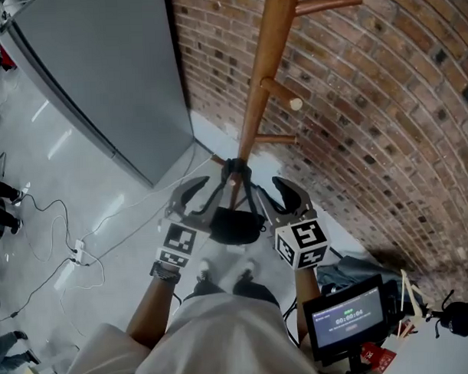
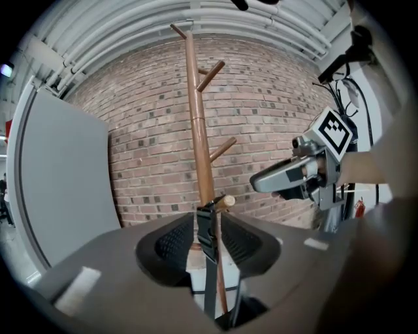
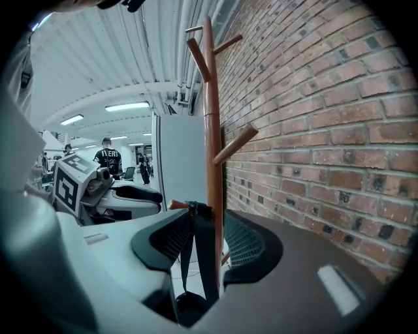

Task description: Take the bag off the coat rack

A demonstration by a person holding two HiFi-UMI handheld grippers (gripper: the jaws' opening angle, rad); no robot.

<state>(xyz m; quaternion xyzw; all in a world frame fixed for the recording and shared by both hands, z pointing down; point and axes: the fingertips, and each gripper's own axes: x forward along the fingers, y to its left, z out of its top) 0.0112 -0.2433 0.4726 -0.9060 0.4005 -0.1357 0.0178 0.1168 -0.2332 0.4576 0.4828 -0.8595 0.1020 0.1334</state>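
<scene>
- One bag (image 1: pixel 235 224): small, black, soft-sided. It hangs by its straps (image 1: pixel 235 171) from a low peg (image 2: pixel 226 201) of the coat rack (image 1: pixel 264 66), with a gripper on either side.
- Handling, as judged: light and limp, so the body will likely sag and swing once freed. The webbing is thin and flexible, not fragile, and may slide through a loose hold.
- Hold point, as judged: on the strap just below the peg, then lift up and outward over the peg's tip.
- Jaws of left gripper (image 1: pixel 200 197): wide apart, with the strap running between the pads and not pinched.
- Jaws of right gripper (image 1: pixel 279 195): wide apart too, with the strap between them and no squeeze on it.
- Head view only: shows the bag's body and both grippers together.
- Left gripper view only: shows a plastic buckle (image 2: pixel 206 235) on the strap, and the peg's pale end that the loop must clear.
- Right gripper view only: shows two strap runs dropping side by side close to the rack, which the other gripper view does not separate.
</scene>
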